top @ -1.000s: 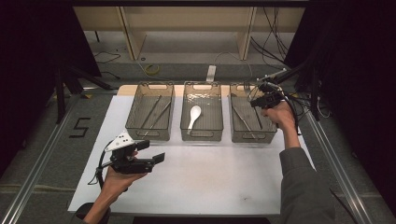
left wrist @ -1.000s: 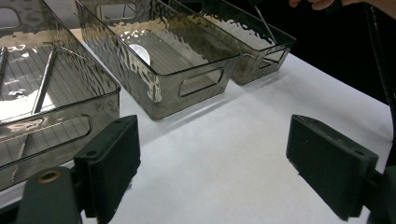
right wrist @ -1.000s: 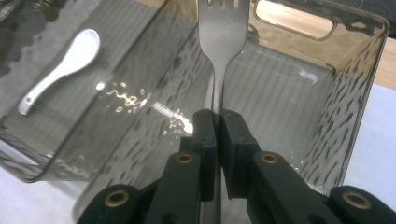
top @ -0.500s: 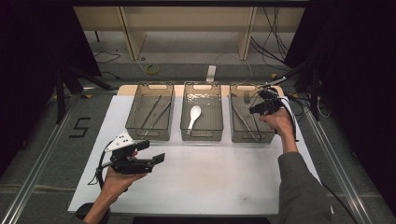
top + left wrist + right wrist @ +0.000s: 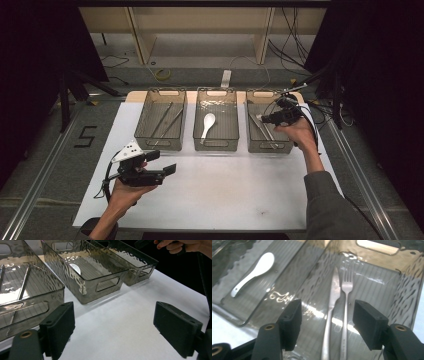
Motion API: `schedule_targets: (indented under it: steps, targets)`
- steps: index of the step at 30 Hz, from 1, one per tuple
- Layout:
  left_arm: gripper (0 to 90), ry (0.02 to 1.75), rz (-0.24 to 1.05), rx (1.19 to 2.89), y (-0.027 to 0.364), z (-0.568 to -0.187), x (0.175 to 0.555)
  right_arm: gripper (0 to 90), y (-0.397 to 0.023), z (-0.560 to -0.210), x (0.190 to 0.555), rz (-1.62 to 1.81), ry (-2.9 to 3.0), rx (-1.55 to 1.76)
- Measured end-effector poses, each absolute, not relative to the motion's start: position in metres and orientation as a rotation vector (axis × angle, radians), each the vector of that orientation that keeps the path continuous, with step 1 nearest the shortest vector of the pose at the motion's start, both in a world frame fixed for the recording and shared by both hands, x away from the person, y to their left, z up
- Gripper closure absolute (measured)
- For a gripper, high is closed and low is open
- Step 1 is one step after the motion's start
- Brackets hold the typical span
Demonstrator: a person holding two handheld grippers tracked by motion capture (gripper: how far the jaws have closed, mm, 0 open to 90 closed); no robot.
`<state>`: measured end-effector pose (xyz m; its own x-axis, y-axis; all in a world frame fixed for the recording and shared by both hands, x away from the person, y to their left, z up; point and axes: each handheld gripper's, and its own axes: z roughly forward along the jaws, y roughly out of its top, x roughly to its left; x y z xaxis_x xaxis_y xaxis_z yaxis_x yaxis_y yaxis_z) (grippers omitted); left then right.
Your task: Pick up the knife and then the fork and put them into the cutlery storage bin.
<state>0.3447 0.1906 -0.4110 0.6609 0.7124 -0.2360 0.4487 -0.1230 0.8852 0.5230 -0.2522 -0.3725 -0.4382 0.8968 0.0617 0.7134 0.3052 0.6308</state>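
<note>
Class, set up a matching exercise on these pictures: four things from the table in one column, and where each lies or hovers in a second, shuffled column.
Things:
1. white spoon
2. fork
3. thin metal rods
4. left gripper

Places:
A. right bin, beside a knife
B. over the bare white table, in front of the bins
C. middle bin
D. left bin

Pairs: 1-C, 2-A, 3-D, 4-B

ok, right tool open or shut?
Open. The right tool has just been opening; its jaws stand apart above the fork and knife, gripping nothing.
</note>
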Motion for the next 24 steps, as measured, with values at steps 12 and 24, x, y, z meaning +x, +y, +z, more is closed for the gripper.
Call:
schedule_targets:
  steps: [12, 24]
  targets:
    - [16.8, 0.937, 0.293, 1.762, 0.190, -0.412, 0.345, 36.5, -0.240, -0.377, 0.490, 0.979, 2.283, 1.366]
    - [16.8, 0.938, 0.289, 1.760, 0.191, -0.412, 0.344, 34.4, -0.229, -0.378, 0.447, 1.144, 2.249, 1.261]
